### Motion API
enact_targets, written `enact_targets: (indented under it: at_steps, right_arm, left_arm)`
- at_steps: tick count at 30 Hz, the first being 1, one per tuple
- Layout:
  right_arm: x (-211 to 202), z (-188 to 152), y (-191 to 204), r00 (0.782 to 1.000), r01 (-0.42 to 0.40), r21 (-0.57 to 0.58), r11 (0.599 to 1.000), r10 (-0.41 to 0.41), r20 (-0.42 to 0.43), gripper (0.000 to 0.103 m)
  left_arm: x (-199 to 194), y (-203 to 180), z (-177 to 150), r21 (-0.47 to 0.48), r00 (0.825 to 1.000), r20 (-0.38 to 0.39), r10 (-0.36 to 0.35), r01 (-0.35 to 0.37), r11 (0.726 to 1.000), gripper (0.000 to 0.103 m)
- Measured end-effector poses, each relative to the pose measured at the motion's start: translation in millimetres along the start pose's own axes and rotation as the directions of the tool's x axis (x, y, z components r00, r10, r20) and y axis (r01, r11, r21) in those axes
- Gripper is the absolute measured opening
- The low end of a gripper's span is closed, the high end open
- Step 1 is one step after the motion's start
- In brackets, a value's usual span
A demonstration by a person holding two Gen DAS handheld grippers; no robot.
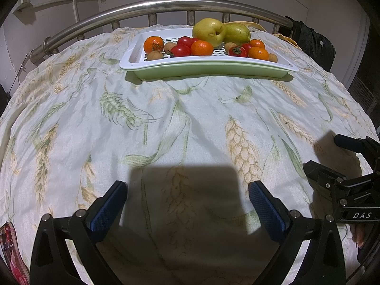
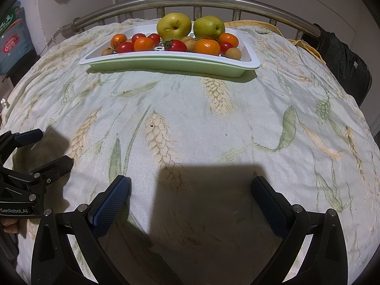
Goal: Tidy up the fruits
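Lettering "DAS" marks the right tool (image 2: 190,204), "GenRobot.AI" the left tool (image 1: 187,204); both hover wide apart over the bed (image 1: 166,123), perhaps level, tray (image 1: 133,59) beyond.

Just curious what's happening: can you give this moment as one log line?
stage: not started | left tool: open, empty | right tool: open, empty | fruits: all in white tray | tray: far side of bedsheet
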State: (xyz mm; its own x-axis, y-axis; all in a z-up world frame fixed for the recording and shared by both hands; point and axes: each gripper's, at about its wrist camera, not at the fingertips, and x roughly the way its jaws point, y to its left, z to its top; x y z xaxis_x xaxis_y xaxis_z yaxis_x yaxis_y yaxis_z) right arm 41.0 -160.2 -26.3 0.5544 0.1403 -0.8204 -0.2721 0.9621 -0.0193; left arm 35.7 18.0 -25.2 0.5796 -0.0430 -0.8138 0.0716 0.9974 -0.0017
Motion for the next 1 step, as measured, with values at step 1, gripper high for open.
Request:
enact_targets:
  at_steps: [1]
  right_arm:
    - [0.0,0.0,-0.1,1.0,0.0,0.0,1.0,0.0,0.0,0.103]
  left_arm:
    - [0.0,0.0,0.0,0.0,1.0,0.0,0.0,0.0,1.0,0.103]
